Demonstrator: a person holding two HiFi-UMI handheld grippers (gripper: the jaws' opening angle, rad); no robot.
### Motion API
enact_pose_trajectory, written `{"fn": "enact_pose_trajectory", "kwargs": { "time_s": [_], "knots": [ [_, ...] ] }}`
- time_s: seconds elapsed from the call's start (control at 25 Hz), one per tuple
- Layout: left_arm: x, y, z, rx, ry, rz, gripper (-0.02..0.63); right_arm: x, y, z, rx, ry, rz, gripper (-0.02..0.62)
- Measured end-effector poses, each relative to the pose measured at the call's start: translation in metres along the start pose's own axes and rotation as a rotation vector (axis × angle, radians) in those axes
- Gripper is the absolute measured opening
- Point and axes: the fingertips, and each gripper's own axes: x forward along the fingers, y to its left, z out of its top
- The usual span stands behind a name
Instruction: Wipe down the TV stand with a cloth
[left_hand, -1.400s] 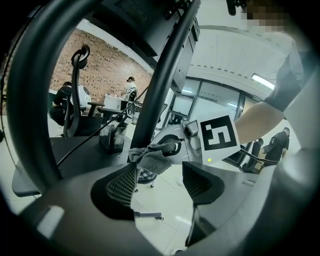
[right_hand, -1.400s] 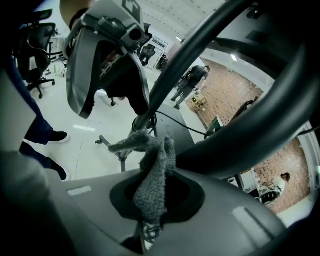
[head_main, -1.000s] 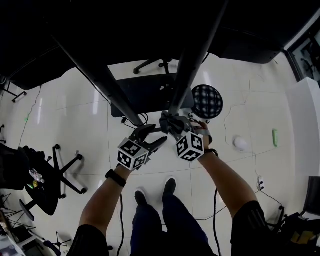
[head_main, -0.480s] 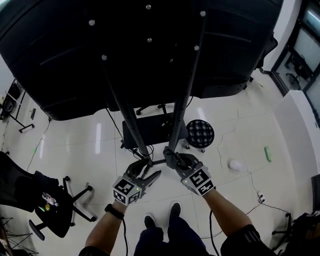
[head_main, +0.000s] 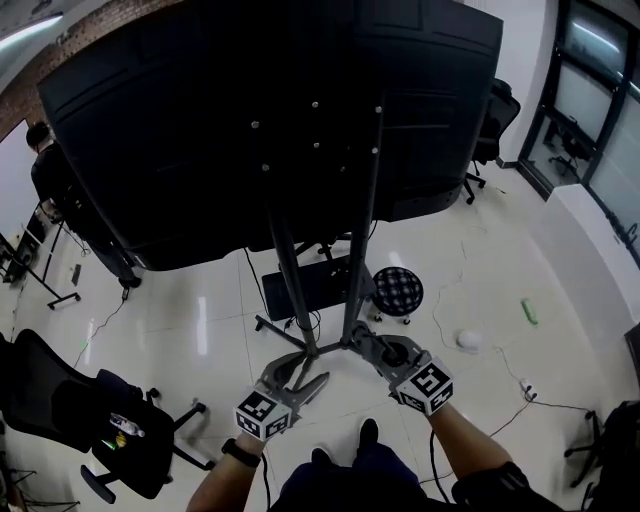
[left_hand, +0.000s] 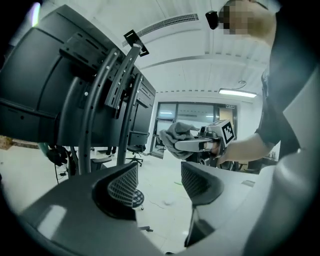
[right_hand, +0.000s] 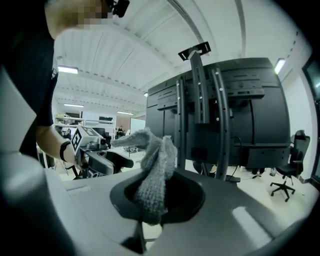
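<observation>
White tiled floor (head_main: 200, 320) surrounds the TV stand (head_main: 287, 265). Its two dark uprights rise through the centre of the head view to the black TV (head_main: 200, 130), which fills the upper frame. Left gripper (left_hand: 159, 184): jaws spread, nothing between them, located lower centre-left in the head view near the foot of the left upright. Right gripper (head_main: 372, 345): jaws pinching the grey cloth (right_hand: 155, 167), which stands up from them in folds, located lower centre-right beside the foot of the right upright. Contact between cloth and stand cannot be determined. A round stool (head_main: 398, 291) sits just above the right gripper.
</observation>
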Motion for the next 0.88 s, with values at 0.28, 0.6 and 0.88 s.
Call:
{"fn": "enact_pose_trajectory", "kwargs": {
  "time_s": [0.28, 0.6, 0.88],
  "knots": [
    [-0.048, -0.031, 0.022, -0.048, -0.052, -0.015, 0.291, -0.041, 0.035, 0.037, 0.039, -0.074, -0.066, 0.026],
    [-0.067, -0.069, 0.05, -0.074, -0.082, -0.046, 0.275, -0.078, 0.067, 0.059, 0.024, -0.12, -0.018, 0.025],
    [-0.051, -0.093, 0.056, -0.033, -0.078, -0.033, 0.264, -0.103, 0.064, 0.055, 0.015, -0.087, 0.054, 0.025]
  ]
}}
